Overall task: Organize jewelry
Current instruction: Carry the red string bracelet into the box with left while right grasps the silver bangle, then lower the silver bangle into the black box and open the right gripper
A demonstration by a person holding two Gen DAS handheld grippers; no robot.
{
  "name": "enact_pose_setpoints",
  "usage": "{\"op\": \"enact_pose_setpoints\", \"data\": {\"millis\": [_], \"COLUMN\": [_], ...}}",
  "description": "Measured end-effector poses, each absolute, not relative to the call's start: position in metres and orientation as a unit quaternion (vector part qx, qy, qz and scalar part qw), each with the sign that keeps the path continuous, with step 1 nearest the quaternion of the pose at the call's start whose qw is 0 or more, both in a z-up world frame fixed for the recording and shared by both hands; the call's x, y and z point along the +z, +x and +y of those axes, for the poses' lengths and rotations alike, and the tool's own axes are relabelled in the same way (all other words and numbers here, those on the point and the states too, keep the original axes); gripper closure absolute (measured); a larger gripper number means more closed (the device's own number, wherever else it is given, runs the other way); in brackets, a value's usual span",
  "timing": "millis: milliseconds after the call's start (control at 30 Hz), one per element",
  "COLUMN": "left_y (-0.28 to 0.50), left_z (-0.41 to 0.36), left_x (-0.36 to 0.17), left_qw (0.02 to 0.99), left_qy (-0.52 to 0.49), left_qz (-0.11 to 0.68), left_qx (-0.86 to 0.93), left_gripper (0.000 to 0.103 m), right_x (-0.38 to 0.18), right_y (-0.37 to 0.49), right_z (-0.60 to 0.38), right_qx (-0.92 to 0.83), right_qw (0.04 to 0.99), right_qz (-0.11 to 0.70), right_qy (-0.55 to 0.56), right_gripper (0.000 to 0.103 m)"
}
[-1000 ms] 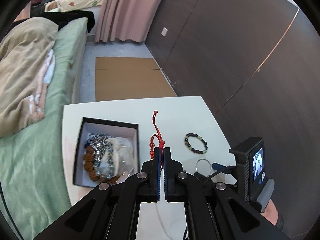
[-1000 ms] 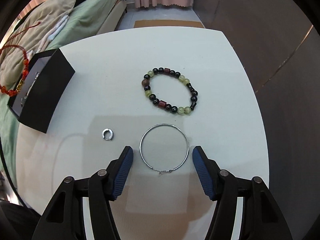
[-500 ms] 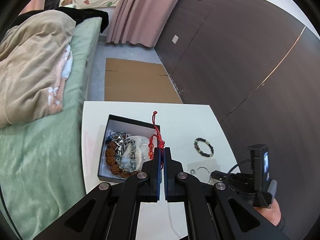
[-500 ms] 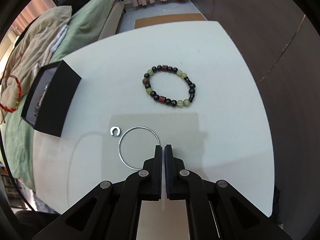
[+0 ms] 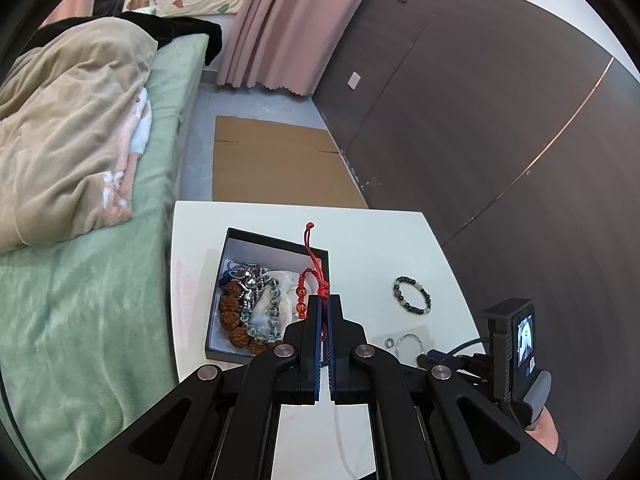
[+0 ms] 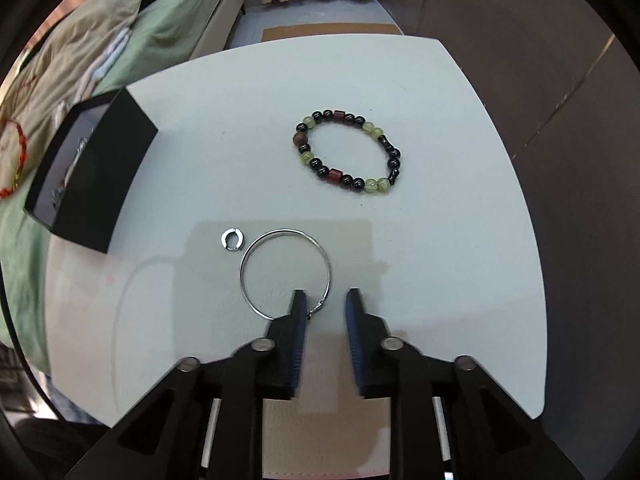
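Since the frame half a second back, the right gripper (image 6: pixel 326 300) has gone from closed to narrowly parted, and the hoop (image 6: pixel 286 232) is found shifted to its left. Nothing is held by it: only the hoop's clasp end lies between the jaws, close against the left finger (image 6: pixel 298 320), and no pinch is seen. The hoop rests flat on the table (image 6: pixel 440 240), with a small ring (image 6: pixel 239 240) just beside it and a beaded bracelet (image 6: pixel 346 180) farther off.

The left gripper (image 5: pixel 325 300) is seen clamped on a red cord (image 5: pixel 316 264), which hangs over the right edge of the box (image 5: pixel 276 240).

Risks noted:
- The thin wire could be skidded aside again if the jaws are shut off-centre or too high.
- The small ring could be knocked away by a sliding hoop.
- The cord could be dropped outside the box, or draped over its wall, if it is released this near the edge.
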State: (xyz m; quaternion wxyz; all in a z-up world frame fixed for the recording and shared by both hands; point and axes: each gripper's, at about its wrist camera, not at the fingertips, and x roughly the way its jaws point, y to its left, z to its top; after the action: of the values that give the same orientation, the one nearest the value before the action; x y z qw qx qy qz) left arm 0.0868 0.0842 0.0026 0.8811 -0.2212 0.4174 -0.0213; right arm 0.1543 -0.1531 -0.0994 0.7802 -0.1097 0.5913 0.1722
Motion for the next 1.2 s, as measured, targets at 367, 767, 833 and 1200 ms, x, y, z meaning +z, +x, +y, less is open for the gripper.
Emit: {"op": "enact_pose_setpoints", "data": {"millis": [367,767,833,1200], "left_y": [0.095,0.113,0.108,0.093], "left_z": [0.093,0.097,0.101,0.133], "left_x": [-0.010,-0.020,-0.015,0.001], "left_qw": [0.874,0.859,0.869,0.877], "left_qy": [-0.237,-0.269,-0.267,-0.278], "left_qz": [0.424,0.433,0.416,0.392], "left_qx": [-0.022,-0.046,-0.029,0.000], "left_gripper": [0.101,0.053,0.033,0.033], "right_x": [-0.073,-0.037,-0.031,-0.009], "right_y": [0.156,0.167,0.168,0.174], "right_z": [-0.156,-0.127,-0.120,-0.057], "right_qx": [0.213,0.274,0.289,0.360], "right_qw": [0.801,0.807,0.805,0.786], "right_qz": [0.558,0.523,0.518,0.503], "right_qy": [-0.044,0.001,0.006,0.009], "right_gripper": [0.099,0.099,0.099,0.099]}}
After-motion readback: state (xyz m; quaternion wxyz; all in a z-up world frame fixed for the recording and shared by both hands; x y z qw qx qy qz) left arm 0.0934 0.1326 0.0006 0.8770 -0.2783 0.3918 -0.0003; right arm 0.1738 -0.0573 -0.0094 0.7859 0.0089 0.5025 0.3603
